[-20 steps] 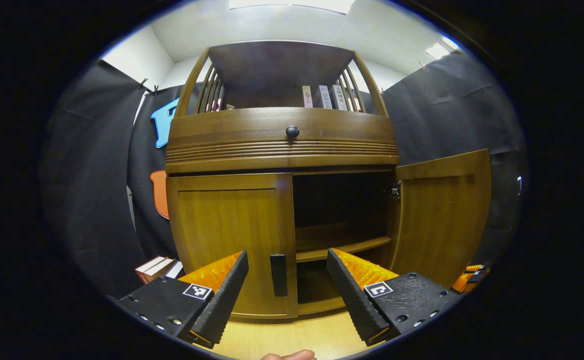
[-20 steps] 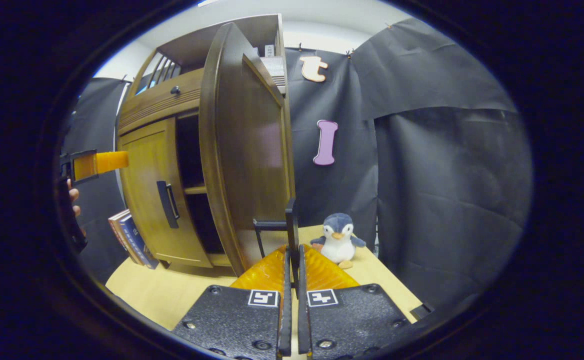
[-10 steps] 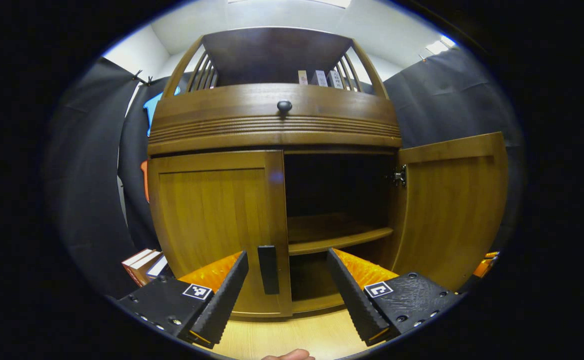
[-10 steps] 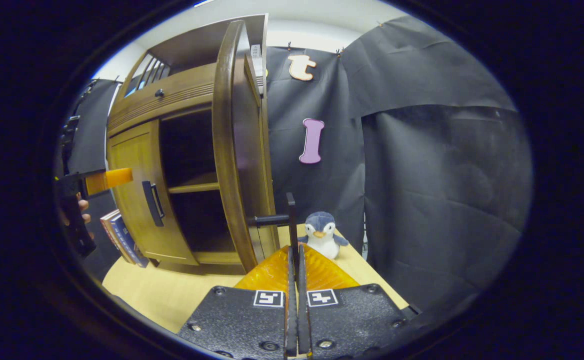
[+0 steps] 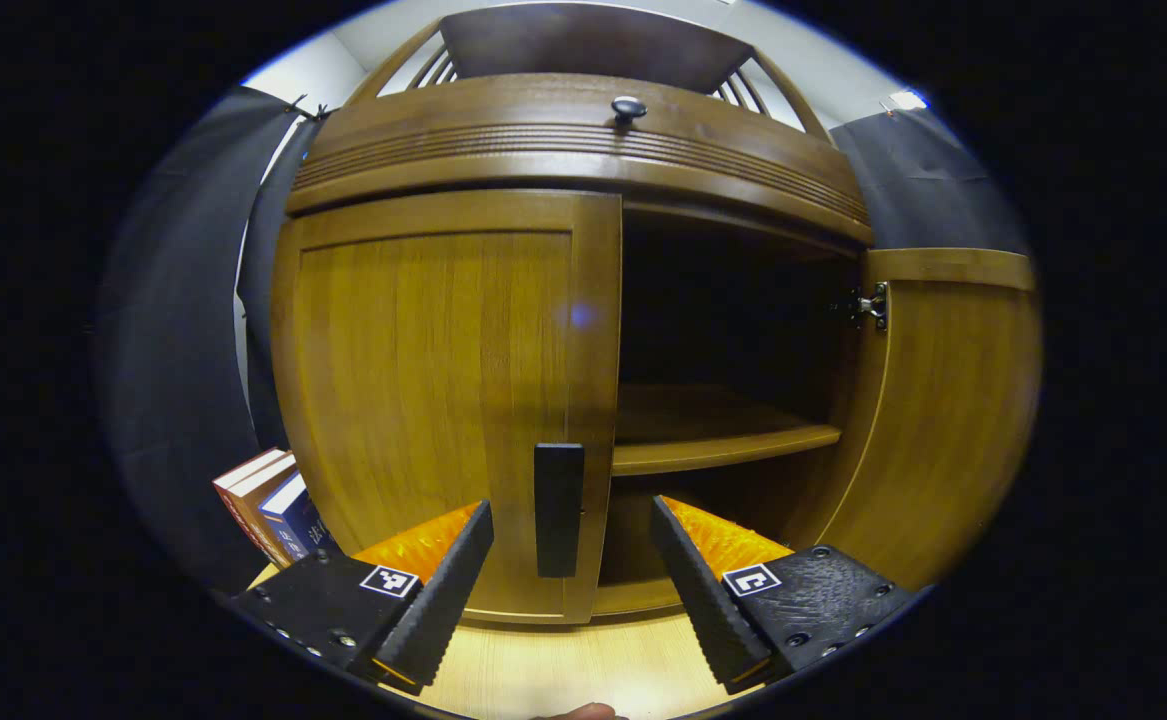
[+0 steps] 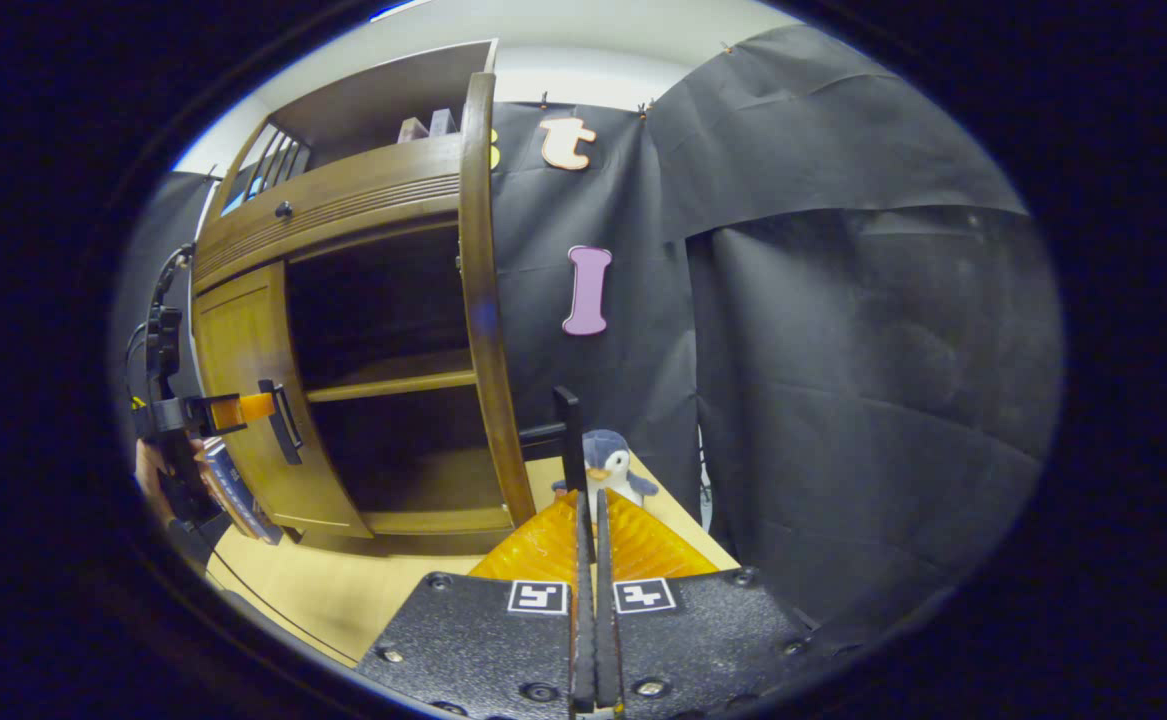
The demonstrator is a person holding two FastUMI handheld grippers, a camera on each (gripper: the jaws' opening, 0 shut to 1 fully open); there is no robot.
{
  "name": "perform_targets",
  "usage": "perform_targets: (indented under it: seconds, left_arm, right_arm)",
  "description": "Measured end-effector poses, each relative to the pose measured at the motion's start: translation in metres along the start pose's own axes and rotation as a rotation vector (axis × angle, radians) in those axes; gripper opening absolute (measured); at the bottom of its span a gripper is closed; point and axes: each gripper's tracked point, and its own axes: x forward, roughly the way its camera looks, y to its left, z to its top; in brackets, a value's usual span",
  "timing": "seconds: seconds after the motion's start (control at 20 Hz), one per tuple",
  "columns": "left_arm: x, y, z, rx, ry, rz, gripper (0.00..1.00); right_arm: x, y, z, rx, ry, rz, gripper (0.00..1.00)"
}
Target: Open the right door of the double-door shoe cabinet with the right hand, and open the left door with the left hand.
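Left gripper view, scanning left to right: at 8 o'clock a few books (image 5: 268, 492) are leaning beside the shoe cabinet (image 5: 583, 150); the left door (image 5: 433, 400) is sitting flush and shut, filling the middle from 9 toward 12. Its dark vertical handle (image 5: 558, 508) is standing at about 6 o'clock, framed between the fingers of the left gripper (image 5: 571, 575), which is hovering with jaws spread wide and touching nothing. Past the handle, the cabinet's dark interior and its shelf (image 5: 723, 447) are lying exposed at 3 o'clock, with the right door (image 5: 943, 400) swung out beyond. Right gripper view, left to right: the left gripper (image 6: 238, 409) is showing at 9 o'clock just beside the left door handle (image 6: 283, 425); the right door (image 6: 483, 310) is appearing edge-on near 12, wide open; its handle (image 6: 570, 440) is pinched between the pressed-together fingers of the right gripper (image 6: 591, 520) at 6 o'clock; a penguin plush (image 6: 605, 465) is sitting just behind. Judgement: the right door looks done, and the left door is the step in hand. To do it well, the left gripper should be advancing straight until the handle bar is lying deep between the fingers, closing squarely on it, then pulling in an arc toward the hinge side at 9 o'clock rather than straight back, so the grip is not twisting off. The books may be standing within the door's sweep; I cannot tell.
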Motion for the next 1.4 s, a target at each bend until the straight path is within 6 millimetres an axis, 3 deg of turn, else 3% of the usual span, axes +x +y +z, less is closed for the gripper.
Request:
perform_targets:
  seconds: [0.05, 0.1, 0.2, 0.25, 0.3, 0.35, 0.45, 0.5, 0.55, 0.6, 0.7, 0.8, 0.95, 1.0, 1.05, 1.1, 1.2, 1.25, 1.35, 1.4]
  left_arm:
    - [0.005, 0.002, -0.001, 0.002, 0.005, 0.001, 0.94]
    - [0.010, 0.003, -0.002, 0.002, 0.005, -0.002, 0.93]
    - [0.021, 0.004, -0.009, 0.011, 0.016, -0.012, 0.93]
    - [0.025, 0.005, -0.013, 0.020, 0.028, -0.015, 1.00]
    - [0.031, 0.006, -0.016, 0.031, 0.038, -0.008, 0.80]
    - [0.036, 0.007, -0.019, 0.040, 0.042, -0.005, 0.90]
    - [0.048, 0.004, -0.022, 0.052, 0.044, -0.013, 0.90]
    - [0.051, 0.009, -0.024, 0.054, 0.040, -0.014, 0.81]
    - [0.056, 0.013, -0.026, 0.050, 0.034, -0.014, 0.72]
    - [0.060, 0.016, -0.029, 0.049, 0.031, -0.014, 0.77]
    - [0.068, 0.016, -0.028, 0.050, 0.027, -0.021, 0.75]
    - [0.071, 0.020, -0.027, 0.064, 0.024, -0.001, 0.55]
    - [0.072, 0.014, -0.029, 0.053, 0.029, -0.032, 0.56]
    - [0.073, 0.010, -0.027, 0.058, 0.021, -0.039, 0.43]
    - [0.072, 0.009, -0.027, 0.064, 0.022, -0.053, 0.37]
    - [0.068, 0.007, -0.026, 0.068, 0.011, -0.059, 0.34]
    - [0.071, 0.006, -0.027, 0.071, 0.008, -0.059, 0.39]
    - [0.070, 0.006, -0.029, 0.065, 0.009, -0.057, 0.31]
    - [0.070, 0.007, -0.028, 0.068, 0.011, -0.058, 0.34]
    - [0.070, 0.007, -0.030, 0.068, 0.011, -0.060, 0.25]
  right_arm:
    - [0.001, -0.002, 0.002, -0.001, -0.012, -0.005, 0.04]
    - [0.001, -0.003, 0.005, -0.002, -0.021, -0.006, 0.00]
    - [-0.001, -0.004, 0.008, 0.003, -0.032, -0.003, 0.04]
    - [-0.005, -0.001, 0.010, 0.009, -0.042, 0.005, 0.04]
    - [-0.010, -0.001, 0.013, 0.013, -0.049, 0.006, 0.04]
    - [-0.015, -0.002, 0.015, 0.015, -0.051, 0.007, 0.04]
    - [-0.020, -0.002, 0.017, 0.017, -0.053, 0.011, 0.00]
    - [-0.022, -0.002, 0.018, 0.017, -0.054, 0.007, 0.04]
    - [-0.024, -0.001, 0.018, 0.015, -0.054, 0.006, 0.00]
    - [-0.027, 0.001, 0.019, 0.015, -0.058, 0.009, 0.05]
    - [-0.030, 0.006, 0.019, 0.015, -0.060, 0.018, 0.08]
    - [-0.033, 0.012, 0.020, 0.010, -0.058, 0.024, 0.13]
    - [-0.037, 0.017, 0.020, -0.001, -0.061, 0.031, 0.23]
    - [-0.039, 0.021, 0.020, -0.006, -0.059, 0.035, 0.25]
    - [-0.043, 0.024, 0.018, -0.011, -0.057, 0.042, 0.29]
    - [-0.045, 0.027, 0.016, -0.016, -0.055, 0.049, 0.33]
    - [-0.047, 0.032, 0.014, -0.026, -0.052, 0.061, 0.36]
    - [-0.047, 0.034, 0.012, -0.031, -0.048, 0.064, 0.39]
    - [-0.048, 0.041, 0.008, -0.043, -0.041, 0.077, 0.44]
    - [-0.049, 0.044, 0.007, -0.049, -0.039, 0.085, 0.44]
